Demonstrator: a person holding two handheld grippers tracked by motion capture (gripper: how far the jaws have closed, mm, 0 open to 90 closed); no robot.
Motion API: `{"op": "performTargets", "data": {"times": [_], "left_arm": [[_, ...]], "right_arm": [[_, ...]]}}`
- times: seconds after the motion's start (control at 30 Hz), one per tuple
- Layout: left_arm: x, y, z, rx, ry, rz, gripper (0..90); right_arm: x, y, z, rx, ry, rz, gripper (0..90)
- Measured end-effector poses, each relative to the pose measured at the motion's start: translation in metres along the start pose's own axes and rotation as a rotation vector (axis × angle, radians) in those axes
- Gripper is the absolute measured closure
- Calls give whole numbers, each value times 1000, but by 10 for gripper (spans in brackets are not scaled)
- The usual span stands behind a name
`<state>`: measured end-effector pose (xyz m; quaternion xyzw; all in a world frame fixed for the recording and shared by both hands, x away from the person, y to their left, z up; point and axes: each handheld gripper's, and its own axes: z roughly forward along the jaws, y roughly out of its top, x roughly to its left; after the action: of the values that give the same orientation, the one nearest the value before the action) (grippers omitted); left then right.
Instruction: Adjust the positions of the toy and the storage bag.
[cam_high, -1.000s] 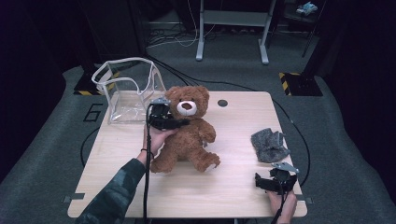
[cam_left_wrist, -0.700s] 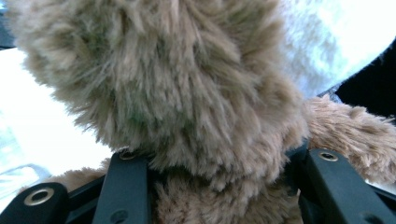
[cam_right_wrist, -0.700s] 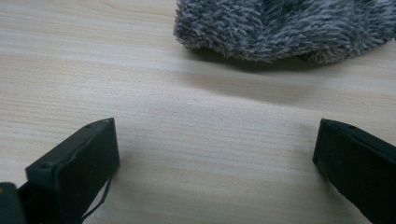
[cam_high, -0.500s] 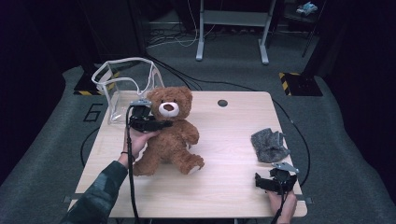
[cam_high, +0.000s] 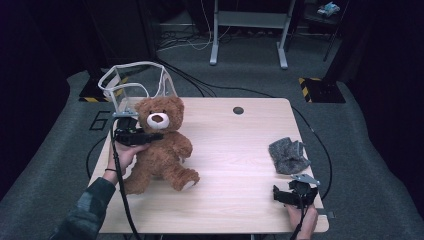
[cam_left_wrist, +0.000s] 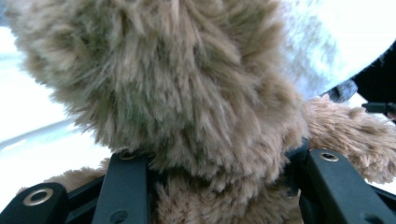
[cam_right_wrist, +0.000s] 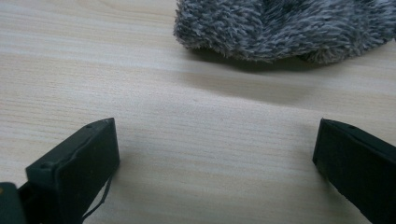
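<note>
Brown plush teddy bear (cam_high: 159, 147) sits clamped at its neck in our left gripper (cam_high: 142, 136), beside the clear bag (cam_high: 135, 85). Our right gripper (cam_high: 289, 196) rests with jaws apart, grey cloth (cam_high: 288, 155) just ahead.

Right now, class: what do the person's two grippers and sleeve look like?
Both the left gripper and right gripper are black, each topped by a grey three-cornered plate and trailing a black cable. Their fingers are flat black blocks. The sleeve is dark and patterned.
</note>
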<state>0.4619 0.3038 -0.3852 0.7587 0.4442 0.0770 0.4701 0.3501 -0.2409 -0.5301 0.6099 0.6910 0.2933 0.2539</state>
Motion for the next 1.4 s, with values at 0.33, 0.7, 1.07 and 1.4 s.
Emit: {"op": "performTargets", "data": {"times": [0.33,0.7,1.07,1.4], "left_arm": [[22,-21,-27,19,40,-43,520],[47,-49,-45,89,39,-87,517],[77,-70,-38,198,-24,-169,506],[83,-79,-21,259,-24,-205,318]], "right_arm": [[0,0,0,0,0,1,0],[0,0,0,1,0,1,0],[0,0,0,0,-1,1,0],[2,0,-1,-3,-1,-21,0]]}}
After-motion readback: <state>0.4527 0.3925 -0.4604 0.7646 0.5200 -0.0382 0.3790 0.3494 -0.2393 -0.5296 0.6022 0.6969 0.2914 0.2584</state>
